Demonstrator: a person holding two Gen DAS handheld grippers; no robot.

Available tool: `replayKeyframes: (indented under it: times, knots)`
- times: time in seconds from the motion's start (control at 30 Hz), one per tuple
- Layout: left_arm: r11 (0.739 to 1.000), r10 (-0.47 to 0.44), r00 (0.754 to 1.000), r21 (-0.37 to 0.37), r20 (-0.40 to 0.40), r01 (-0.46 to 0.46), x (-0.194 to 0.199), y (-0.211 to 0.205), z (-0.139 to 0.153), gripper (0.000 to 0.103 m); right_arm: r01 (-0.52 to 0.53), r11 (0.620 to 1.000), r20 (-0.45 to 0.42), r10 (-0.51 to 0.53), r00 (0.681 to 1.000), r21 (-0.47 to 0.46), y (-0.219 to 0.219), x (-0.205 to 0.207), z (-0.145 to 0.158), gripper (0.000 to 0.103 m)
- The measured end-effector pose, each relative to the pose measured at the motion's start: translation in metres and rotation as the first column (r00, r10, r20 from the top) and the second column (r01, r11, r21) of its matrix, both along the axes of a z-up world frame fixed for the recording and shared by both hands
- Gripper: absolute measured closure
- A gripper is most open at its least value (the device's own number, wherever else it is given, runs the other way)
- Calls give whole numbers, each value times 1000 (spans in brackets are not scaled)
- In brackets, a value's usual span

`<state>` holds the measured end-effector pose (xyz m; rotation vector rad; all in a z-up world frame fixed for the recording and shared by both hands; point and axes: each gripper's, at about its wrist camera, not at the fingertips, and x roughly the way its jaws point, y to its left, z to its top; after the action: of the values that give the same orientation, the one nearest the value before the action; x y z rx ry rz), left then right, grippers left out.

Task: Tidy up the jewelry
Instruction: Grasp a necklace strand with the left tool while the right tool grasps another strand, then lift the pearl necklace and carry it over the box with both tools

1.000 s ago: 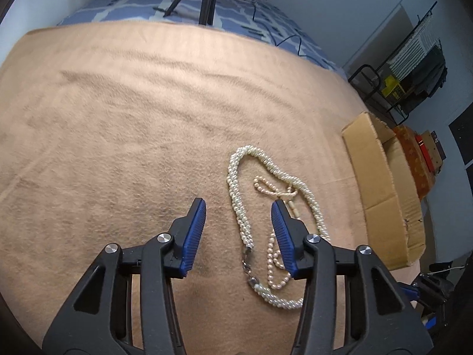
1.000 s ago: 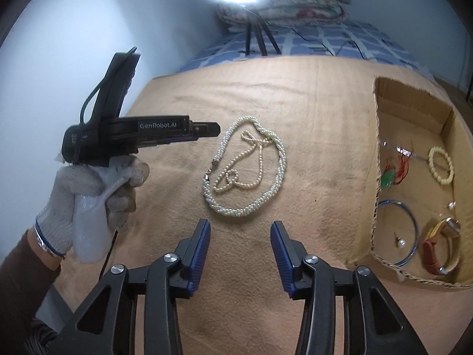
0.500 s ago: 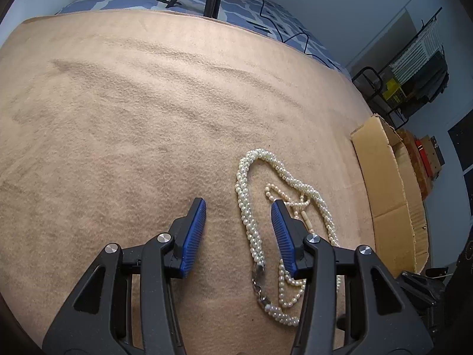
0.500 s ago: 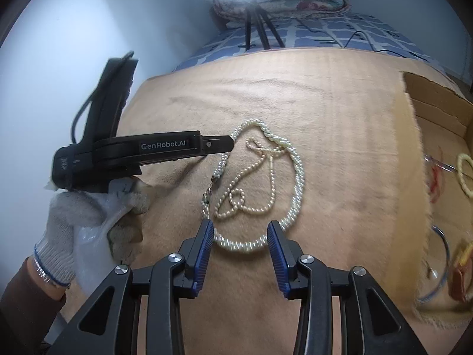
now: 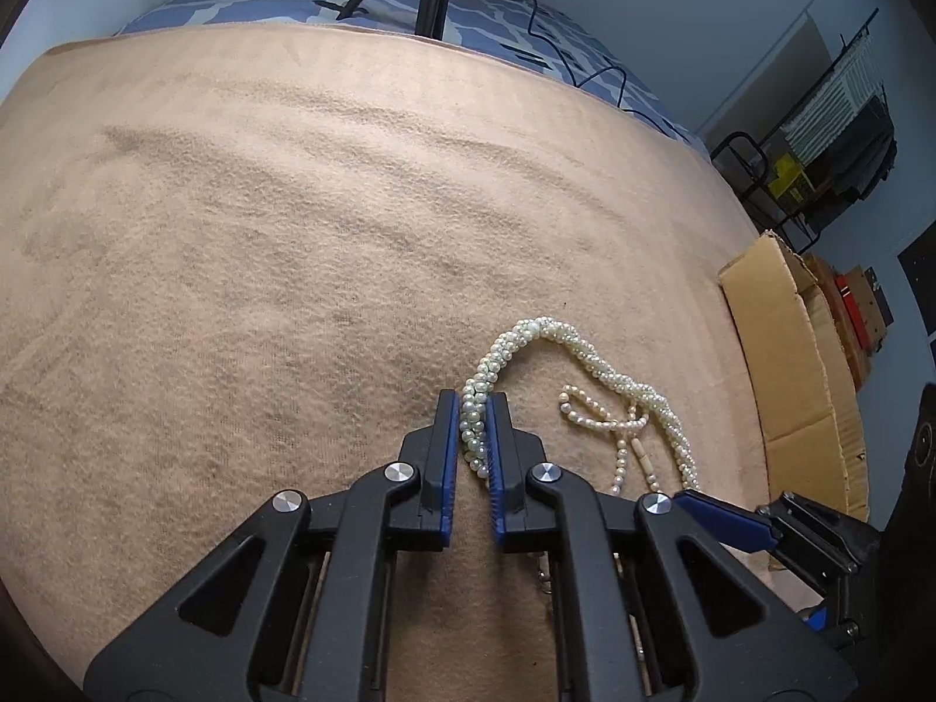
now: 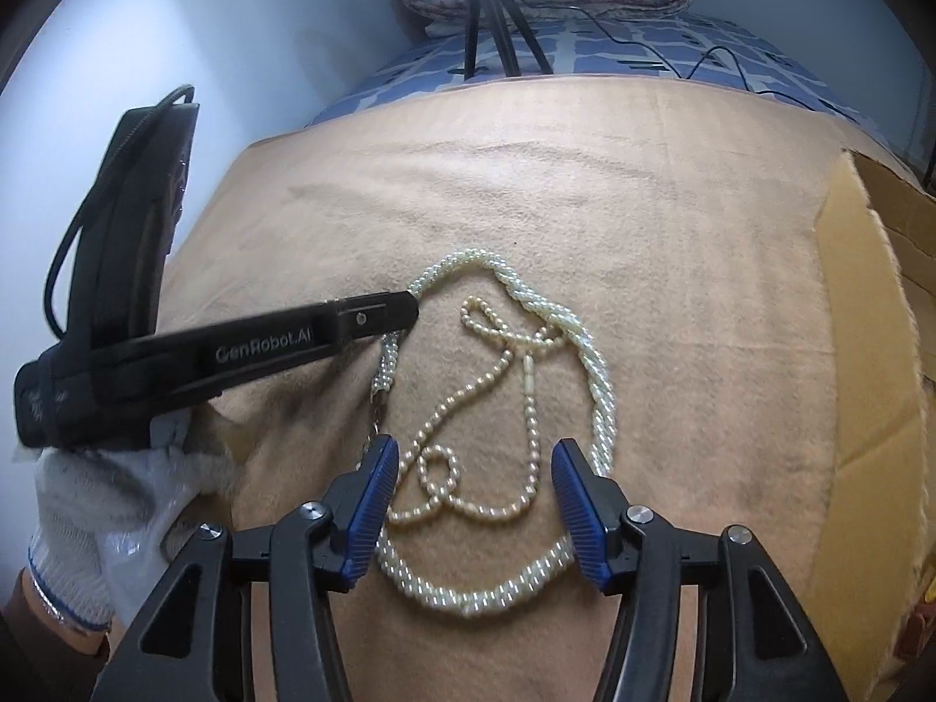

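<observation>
Tan blanket fills my left wrist view, cardboard box (image 5: 784, 351) off to the side. My left gripper (image 5: 475, 427) is closing on the twisted pearl necklace (image 5: 515, 345), its strand pinched between the pads; I'd lift slowly so the thin pearl strand (image 5: 591, 415) doesn't snag.

From the right wrist view, my right gripper (image 6: 475, 503) is opening, nothing held, the thin strand's loop lying between its jaws; I'd lower it squarely before closing.
</observation>
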<state>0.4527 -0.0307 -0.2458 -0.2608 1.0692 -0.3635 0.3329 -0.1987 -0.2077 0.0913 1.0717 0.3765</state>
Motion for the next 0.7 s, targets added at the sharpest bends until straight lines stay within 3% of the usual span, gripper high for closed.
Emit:
replayKeyframes:
  times: [0.2, 0.43, 0.5, 0.63, 0.7]
  knots:
    - [1000, 2, 1000, 6, 9, -2, -1, 0, 0, 96, -12, 999, -3, 12, 1000, -41, 14, 12, -7, 46]
    - [1000, 21, 1000, 16, 16, -21, -4, 7, 2, 97, -43, 986, 23, 48, 999, -160, 25, 16, -11, 59]
    - [999, 27, 1000, 18, 17, -27, -5, 9, 3, 97, -64, 978, 39, 73, 997, -198, 28, 14, -11, 67]
    - [999, 30, 999, 30, 21, -30, -9, 10, 6, 97, -76, 978, 52, 87, 995, -196, 24, 12, -9, 97]
    - [999, 30, 999, 32, 21, -30, -11, 11, 7, 97, -82, 979, 51, 93, 994, -186, 22, 9, -8, 97]
